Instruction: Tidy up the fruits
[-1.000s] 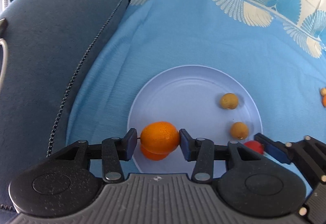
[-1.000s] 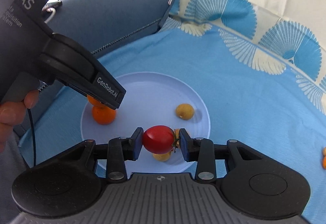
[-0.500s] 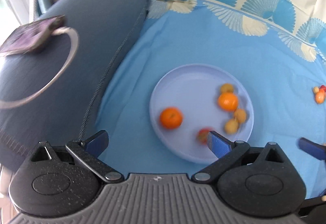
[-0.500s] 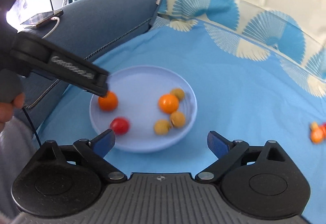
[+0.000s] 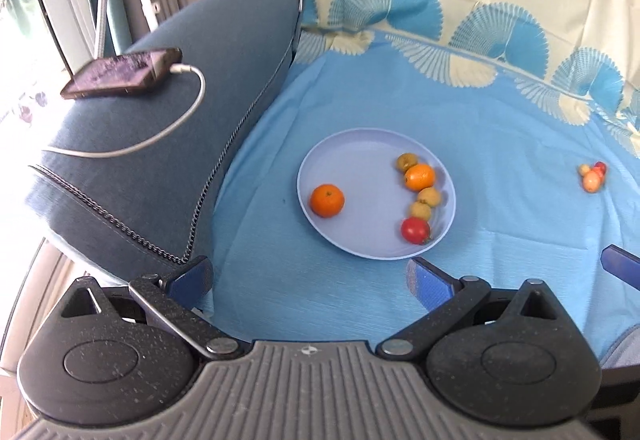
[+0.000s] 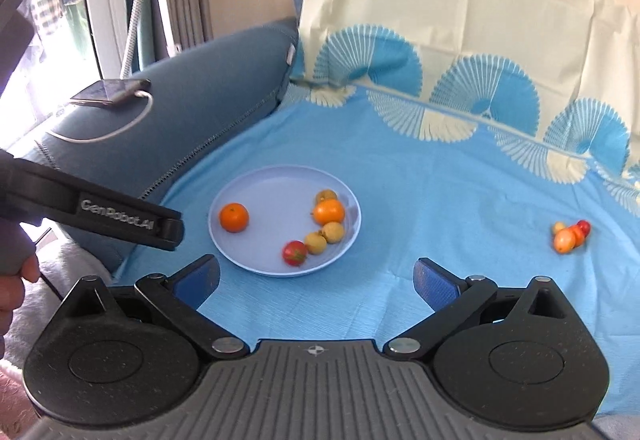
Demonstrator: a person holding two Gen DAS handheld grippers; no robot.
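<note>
A pale blue plate sits on the blue cloth. It holds an orange on its left, a second orange, a red tomato and three small yellow-brown fruits. A small cluster of loose fruits lies on the cloth at the right. My left gripper is open and empty, pulled back from the plate. My right gripper is open and empty, also back from the plate.
A dark blue cushion rises at the left, with a phone and its white cable on top. The left gripper's body reaches in from the left in the right wrist view. A patterned cloth backs the surface.
Both grippers opened, letting go of the orange and the tomato onto the plate, then drew back and up. The fruits rolled and came to rest.
</note>
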